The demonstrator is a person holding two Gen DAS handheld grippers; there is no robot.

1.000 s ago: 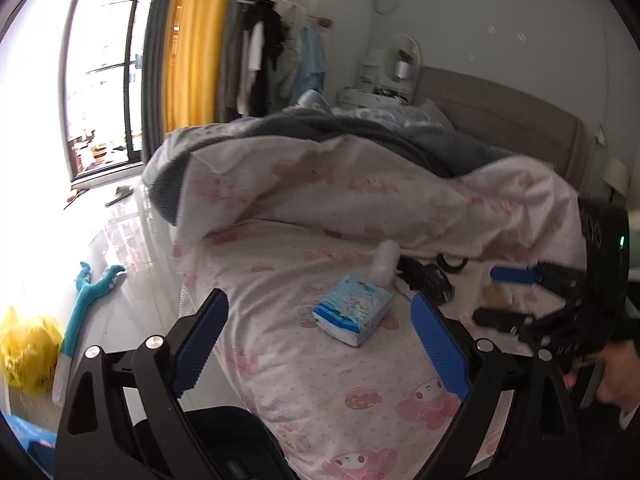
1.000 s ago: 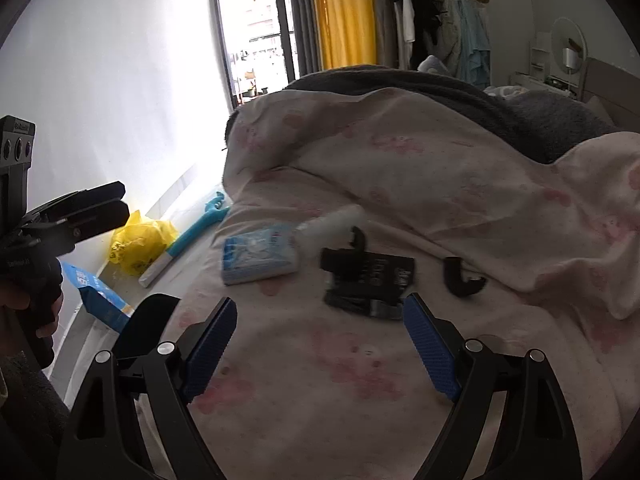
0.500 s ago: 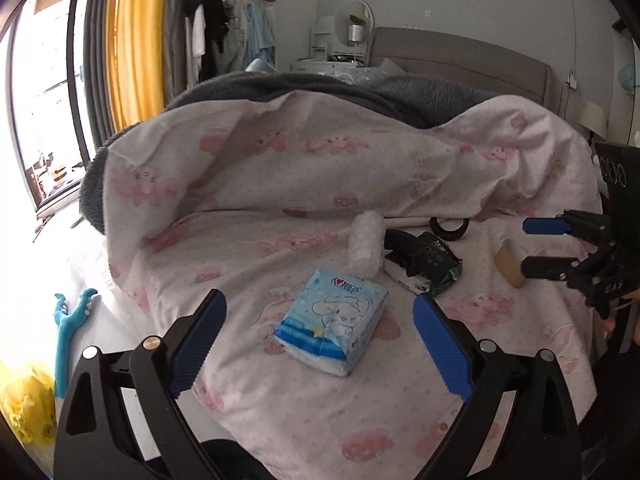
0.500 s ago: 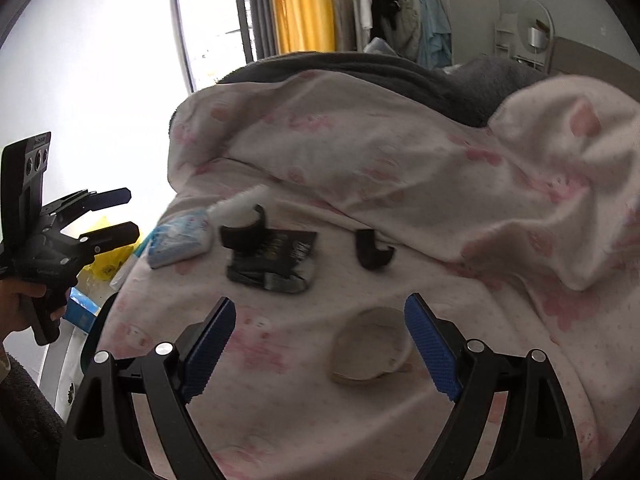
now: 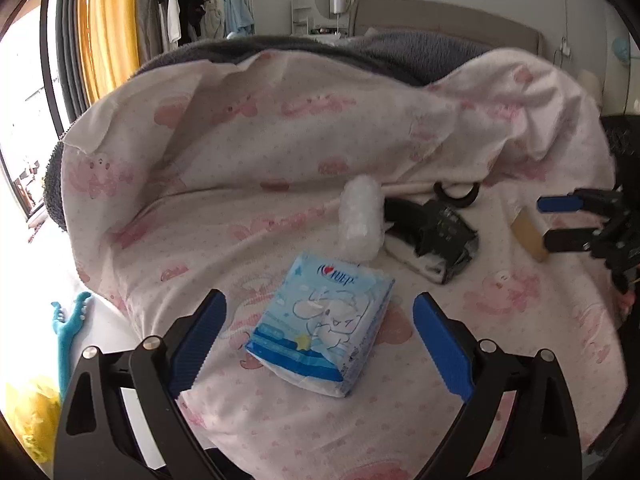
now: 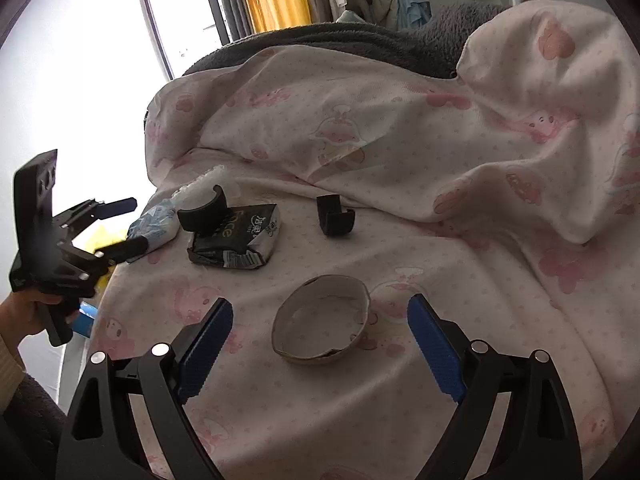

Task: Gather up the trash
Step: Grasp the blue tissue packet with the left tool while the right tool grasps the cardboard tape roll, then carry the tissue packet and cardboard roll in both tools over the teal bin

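On the bed's pink-patterned white sheet [image 5: 248,216], the left claw [image 5: 320,344] gapes wide and empty around a blue-and-white soft tissue pack [image 5: 324,332] — pads clear of it. The right claw [image 6: 320,344], jaws spread wide and just opened further, holds nothing; a flattened beige cardboard ring [image 6: 320,330] lies between its fingers, untouched. A crumpled black foil wrapper [image 6: 236,236] sits beyond.

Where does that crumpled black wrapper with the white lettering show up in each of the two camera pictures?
Left wrist view: the crumpled black wrapper lies right of centre, beside the white plastic wad.
Right wrist view: the wrapper lies left of centre, far beyond the open jaws.
Shared landmark: the blue tissue pack.
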